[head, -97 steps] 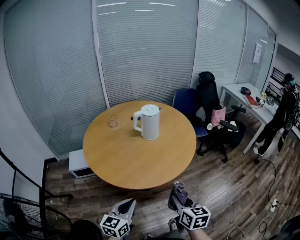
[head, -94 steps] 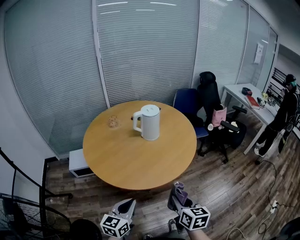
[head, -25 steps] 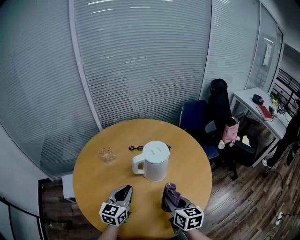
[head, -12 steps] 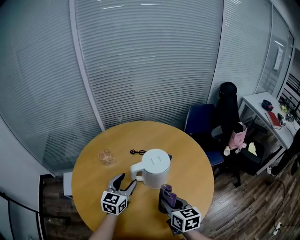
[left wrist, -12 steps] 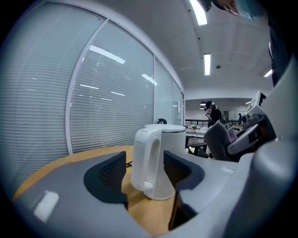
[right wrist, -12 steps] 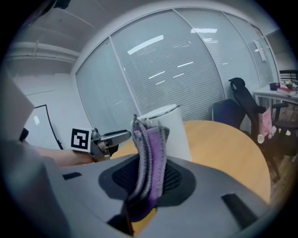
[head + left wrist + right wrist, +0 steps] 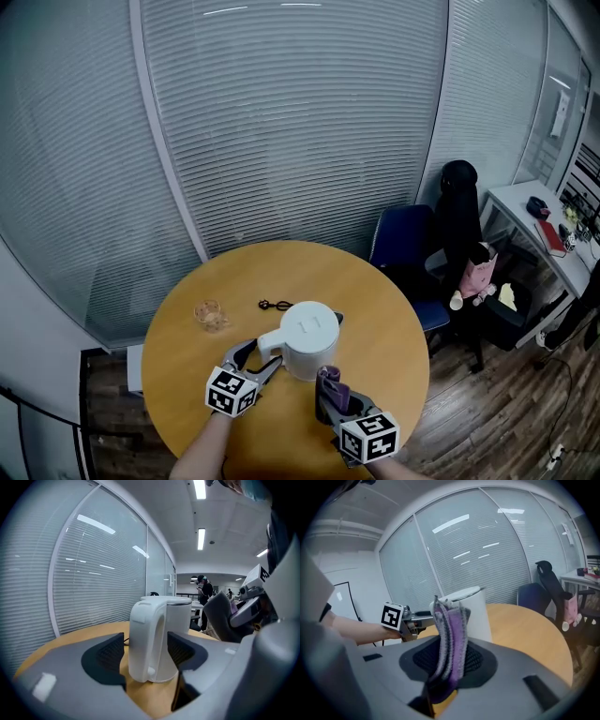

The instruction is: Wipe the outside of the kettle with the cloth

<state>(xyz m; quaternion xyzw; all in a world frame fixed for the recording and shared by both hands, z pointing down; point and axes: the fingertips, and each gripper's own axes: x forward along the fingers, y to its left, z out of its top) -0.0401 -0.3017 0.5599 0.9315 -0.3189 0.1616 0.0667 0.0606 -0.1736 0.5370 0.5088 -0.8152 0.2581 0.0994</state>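
The left gripper (image 7: 260, 354), clenched a second ago, is now brought up with jaws opening astride the handle (image 7: 147, 639) of the kettle (image 7: 314, 330) on the bench (image 7: 380, 323), nothing yet gripped, while the cloth (image 7: 450, 648) is clamped in the right gripper (image 7: 330, 401); wiping is judged not yet begun.

Open tabletop (image 7: 384, 323) R of kettle (image 7: 309, 339); glass (image 7: 212, 314) + small black item (image 7: 273, 305) to L/rear.
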